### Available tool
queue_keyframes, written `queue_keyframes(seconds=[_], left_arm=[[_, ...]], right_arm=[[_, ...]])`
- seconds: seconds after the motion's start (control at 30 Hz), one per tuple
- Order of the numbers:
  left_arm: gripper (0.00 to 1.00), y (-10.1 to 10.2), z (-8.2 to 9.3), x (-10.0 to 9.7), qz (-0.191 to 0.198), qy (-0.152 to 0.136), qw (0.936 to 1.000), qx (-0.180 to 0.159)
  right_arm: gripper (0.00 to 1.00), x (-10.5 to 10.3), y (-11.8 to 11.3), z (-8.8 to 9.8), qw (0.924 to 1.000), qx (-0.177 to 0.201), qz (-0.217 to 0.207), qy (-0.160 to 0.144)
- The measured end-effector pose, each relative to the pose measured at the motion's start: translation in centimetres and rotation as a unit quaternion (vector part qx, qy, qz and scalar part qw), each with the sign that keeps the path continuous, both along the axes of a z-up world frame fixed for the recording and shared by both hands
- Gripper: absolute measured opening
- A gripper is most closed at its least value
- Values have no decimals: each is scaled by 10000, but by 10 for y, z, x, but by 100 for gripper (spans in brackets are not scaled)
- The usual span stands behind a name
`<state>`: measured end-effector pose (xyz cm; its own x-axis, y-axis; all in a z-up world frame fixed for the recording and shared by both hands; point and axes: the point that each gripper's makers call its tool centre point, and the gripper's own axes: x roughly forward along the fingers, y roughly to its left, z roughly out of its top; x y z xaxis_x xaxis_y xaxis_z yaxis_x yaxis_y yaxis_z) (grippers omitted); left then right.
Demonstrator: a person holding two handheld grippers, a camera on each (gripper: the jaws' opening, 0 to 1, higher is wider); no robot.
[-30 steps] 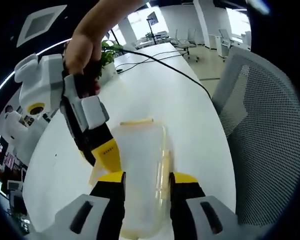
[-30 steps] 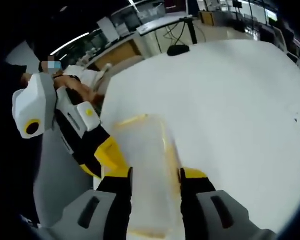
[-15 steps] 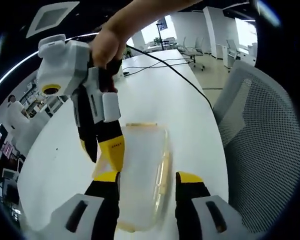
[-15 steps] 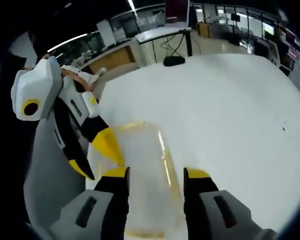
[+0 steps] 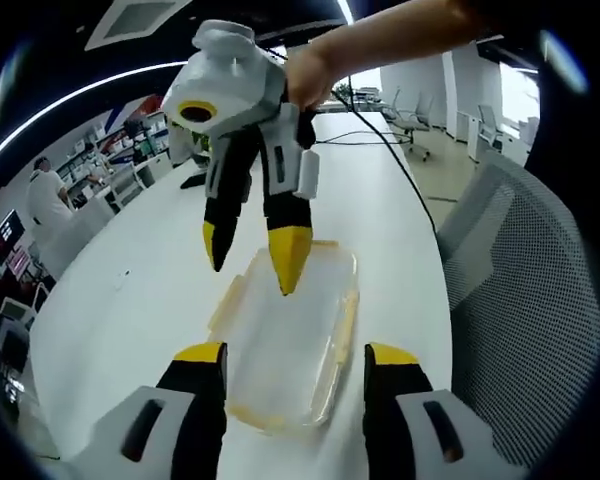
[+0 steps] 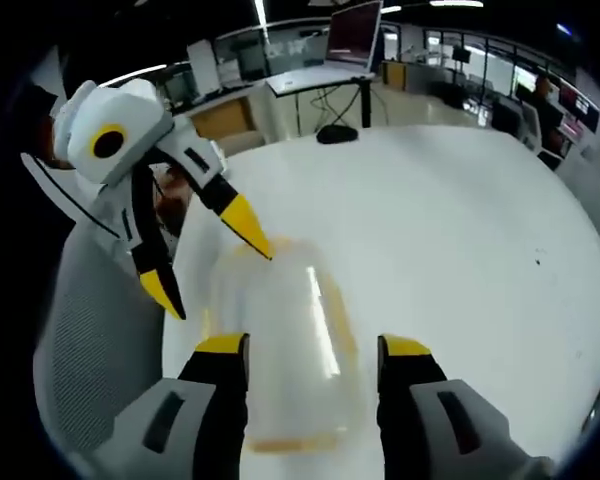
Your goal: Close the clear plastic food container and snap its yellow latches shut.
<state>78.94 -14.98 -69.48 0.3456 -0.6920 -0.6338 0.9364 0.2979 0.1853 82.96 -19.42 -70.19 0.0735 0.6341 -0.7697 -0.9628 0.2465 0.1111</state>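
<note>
**benchrat:** Since both cameras look down on it, where's the container (image 5: 288, 340) sitting right now? And which gripper is closer?

**latchfan:** It lies flat on the white tabletop (image 5: 130, 300), near the edge by the mesh chair (image 5: 525, 320). Its long axis runs straight away from the left gripper (image 5: 292, 360), so it sits lengthwise between those jaws and just ahead of them. Same story in the right gripper view: container (image 6: 280, 350) stretches forward from the right gripper (image 6: 313, 350). The two come at it from opposite short ends.

**benchrat:** Jaws?

**latchfan:** Both are spread apart with nothing held. In the left gripper view the right gripper (image 5: 250, 270) hangs over the far end, one tip right above the lid, though I can't tell if it touches. I'd call the right one nearer. The yellow latches (image 5: 342, 325) run along the long sides, so I'd guess the next press comes down from above on those.

**benchrat:** Anything different from a second ago?

**latchfan:** Yeah, both grippers have lifted and pulled back. Earlier their jaws straddled the container low down; now more of it shows, and the jaws stand wider.
</note>
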Motion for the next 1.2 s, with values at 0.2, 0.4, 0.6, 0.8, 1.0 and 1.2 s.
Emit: queue_keyframes(seconds=[0.2, 0.4, 0.6, 0.8, 1.0, 1.2], left_arm=[[56, 8, -2, 4, 185, 136, 9997, -39], [58, 15, -7, 4, 326, 226, 9992, -49], [58, 20, -11, 5, 436, 264, 9987, -48], [57, 23, -16, 3, 543, 256, 9982, -46], [57, 27, -22, 4, 675, 267, 9974, -26], [57, 30, -26, 7, 925, 280, 9953, -98]], right_arm=[[52, -9, -10, 2, 9999, 13, -110, -119], [53, -19, -19, 2, 9994, 58, -240, -256], [53, -27, -29, -4, 9979, 15, -435, -483], [54, -35, -37, -8, 9956, 156, -771, -501], [55, -39, -46, -11, 9919, 204, -1064, -662], [57, -45, -48, -16, 9881, 336, -1305, -746]])
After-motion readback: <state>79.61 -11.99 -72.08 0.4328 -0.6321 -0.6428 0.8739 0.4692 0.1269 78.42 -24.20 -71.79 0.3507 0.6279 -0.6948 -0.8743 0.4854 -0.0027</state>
